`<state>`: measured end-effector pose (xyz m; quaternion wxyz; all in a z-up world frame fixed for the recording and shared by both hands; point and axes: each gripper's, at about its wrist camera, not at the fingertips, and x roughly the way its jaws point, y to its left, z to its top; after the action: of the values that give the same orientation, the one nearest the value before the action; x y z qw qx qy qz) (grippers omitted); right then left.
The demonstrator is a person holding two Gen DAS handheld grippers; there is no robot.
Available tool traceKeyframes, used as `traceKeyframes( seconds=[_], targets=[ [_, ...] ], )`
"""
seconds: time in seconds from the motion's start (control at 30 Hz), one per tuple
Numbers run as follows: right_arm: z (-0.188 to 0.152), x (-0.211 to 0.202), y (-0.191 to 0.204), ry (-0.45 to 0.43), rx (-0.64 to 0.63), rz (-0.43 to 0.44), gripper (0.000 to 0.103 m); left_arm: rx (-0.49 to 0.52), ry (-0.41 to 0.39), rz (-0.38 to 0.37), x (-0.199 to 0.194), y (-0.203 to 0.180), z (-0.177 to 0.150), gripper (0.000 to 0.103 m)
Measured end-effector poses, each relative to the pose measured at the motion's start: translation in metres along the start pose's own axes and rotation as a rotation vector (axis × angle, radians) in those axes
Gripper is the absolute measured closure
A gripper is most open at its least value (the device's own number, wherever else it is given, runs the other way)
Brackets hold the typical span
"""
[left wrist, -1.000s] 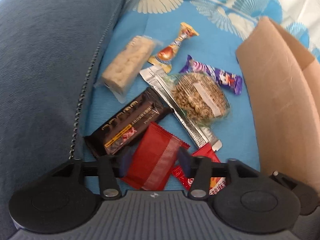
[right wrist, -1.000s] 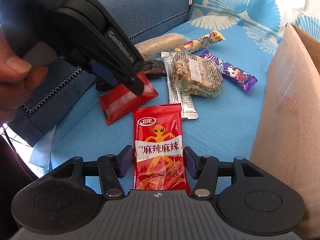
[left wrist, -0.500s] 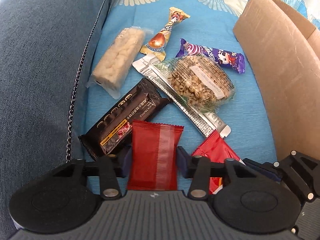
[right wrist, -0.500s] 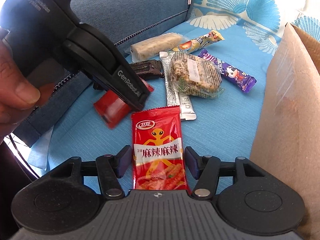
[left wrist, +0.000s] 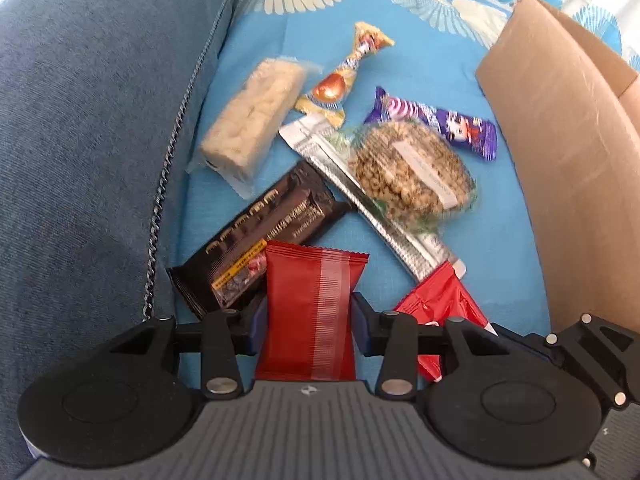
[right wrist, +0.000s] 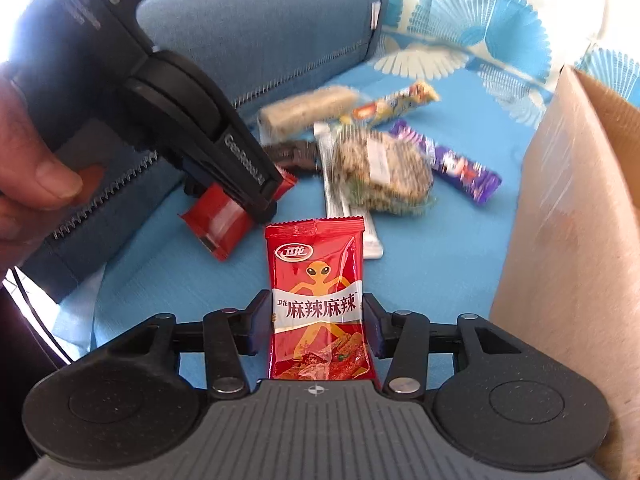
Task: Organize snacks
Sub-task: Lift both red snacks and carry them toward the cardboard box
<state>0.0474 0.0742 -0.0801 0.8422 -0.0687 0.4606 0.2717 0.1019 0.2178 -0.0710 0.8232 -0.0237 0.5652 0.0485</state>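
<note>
My left gripper (left wrist: 308,322) is shut on a plain red snack packet (left wrist: 310,312) and holds it just above the blue sheet; both also show in the right wrist view (right wrist: 224,216). My right gripper (right wrist: 316,326) is shut on a red spicy-snack packet with an orange alien (right wrist: 318,296), which also shows at the lower right of the left wrist view (left wrist: 436,308). Beyond lie a black chocolate bar (left wrist: 260,240), a pale rice bar (left wrist: 252,120), a round oat cake (left wrist: 412,172), a silver stick pack (left wrist: 360,196), a purple bar (left wrist: 440,124) and a yellow candy (left wrist: 344,80).
A brown cardboard box (left wrist: 560,168) stands on the right, close to my right gripper (right wrist: 572,240). A blue sofa cushion (left wrist: 88,128) rises on the left. The snacks lie on a blue patterned sheet (left wrist: 492,216).
Both grippers have closed on their red packets. The left one has lifted and turned its packet upright in the jaws; the right one has raised its packet slightly.
</note>
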Motion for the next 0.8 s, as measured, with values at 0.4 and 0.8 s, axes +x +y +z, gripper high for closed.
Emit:
traceKeyframes(
  seconds=[0.4,0.8],
  targets=[
    [-0.001,0.003,0.002,0.004,-0.003,-0.005,0.050,0.039,0.003,0.012,0.003,-0.005,-0.003,0.053],
    [0.004,-0.020,0.006,-0.112,-0.019,-0.031,0.054,-0.041,-0.129,-0.006,-0.026,0.007,0.002,0.056]
  ],
)
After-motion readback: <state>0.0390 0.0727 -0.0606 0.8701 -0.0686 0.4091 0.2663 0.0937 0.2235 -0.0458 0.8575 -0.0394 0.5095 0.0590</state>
